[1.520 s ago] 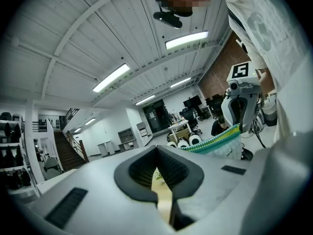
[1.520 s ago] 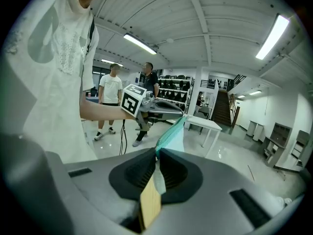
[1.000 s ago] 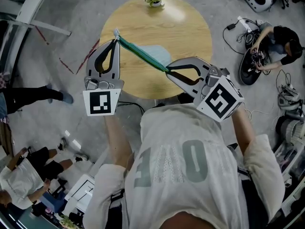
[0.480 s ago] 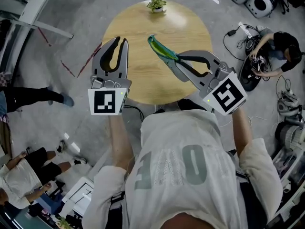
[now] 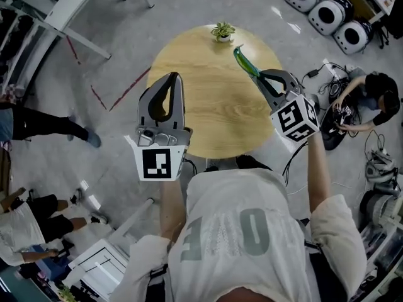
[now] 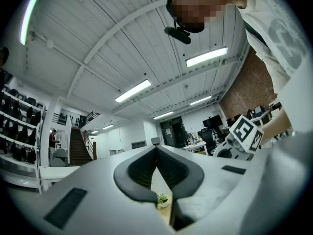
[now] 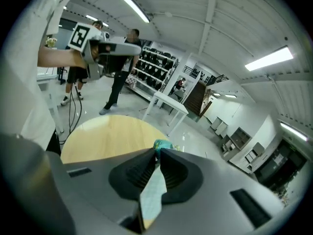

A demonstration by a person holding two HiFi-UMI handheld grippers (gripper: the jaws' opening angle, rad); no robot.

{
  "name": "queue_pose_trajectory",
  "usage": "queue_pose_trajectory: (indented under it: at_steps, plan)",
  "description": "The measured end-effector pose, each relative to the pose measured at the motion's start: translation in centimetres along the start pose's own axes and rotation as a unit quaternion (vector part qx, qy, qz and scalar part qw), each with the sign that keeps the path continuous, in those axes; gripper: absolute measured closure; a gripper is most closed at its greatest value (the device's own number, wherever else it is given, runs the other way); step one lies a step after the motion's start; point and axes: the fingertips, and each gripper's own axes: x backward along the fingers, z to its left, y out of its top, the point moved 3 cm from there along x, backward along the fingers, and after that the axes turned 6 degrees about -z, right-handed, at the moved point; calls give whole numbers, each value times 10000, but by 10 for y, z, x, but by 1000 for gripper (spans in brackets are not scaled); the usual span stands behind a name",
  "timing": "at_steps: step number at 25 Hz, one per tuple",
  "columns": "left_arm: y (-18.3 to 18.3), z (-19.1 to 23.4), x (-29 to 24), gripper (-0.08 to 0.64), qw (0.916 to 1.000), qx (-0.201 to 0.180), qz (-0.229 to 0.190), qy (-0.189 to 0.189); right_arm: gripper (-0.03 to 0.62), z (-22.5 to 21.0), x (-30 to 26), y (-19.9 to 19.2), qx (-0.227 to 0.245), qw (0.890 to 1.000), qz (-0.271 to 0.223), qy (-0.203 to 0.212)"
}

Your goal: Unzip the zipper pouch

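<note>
Nearest the person, the left gripper (image 5: pixel 177 76) hovers over the near left part of the round wooden table (image 5: pixel 214 115). Its 2 jaws meet at the tips with nothing between them. To its right and a little farther out, the right gripper (image 5: pixel 257 75) is clamped on the zipper pouch (image 5: pixel 244 60), which it holds up above the table's right side. The pouch's pale fabric runs between the 2 jaws, and its teal end pokes out past the tips. At the table's far edge stands 1 small potted plant (image 5: pixel 221 31).
</note>
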Motion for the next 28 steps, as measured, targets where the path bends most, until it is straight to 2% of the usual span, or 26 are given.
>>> queue_pose_trajectory:
  at_steps: [3, 6, 15, 24, 26, 28]
  plan:
    - [5, -2, 4, 534, 9999, -82, -46, 45, 543, 5, -25, -19, 32, 9995, 303, 91]
    - [5, -5, 8, 534, 9999, 16, 8, 106, 543, 28, -47, -37, -11, 9978, 577, 312]
    - [6, 5, 20, 534, 9995, -77, 104, 278, 543, 115, -91, -48, -322, 9910, 770, 1051]
    - [0, 12, 28, 534, 9990, -18, 196, 413, 543, 158, -108, -64, -525, 9851, 902, 1365]
    - [0, 12, 30, 534, 9990, -44, 198, 401, 522, 165, -109, -63, -633, 9830, 891, 1473]
    - [-2, 12, 30, 534, 9990, -63, 226, 384, 450, 167, -110, -62, -765, 9806, 873, 1581]
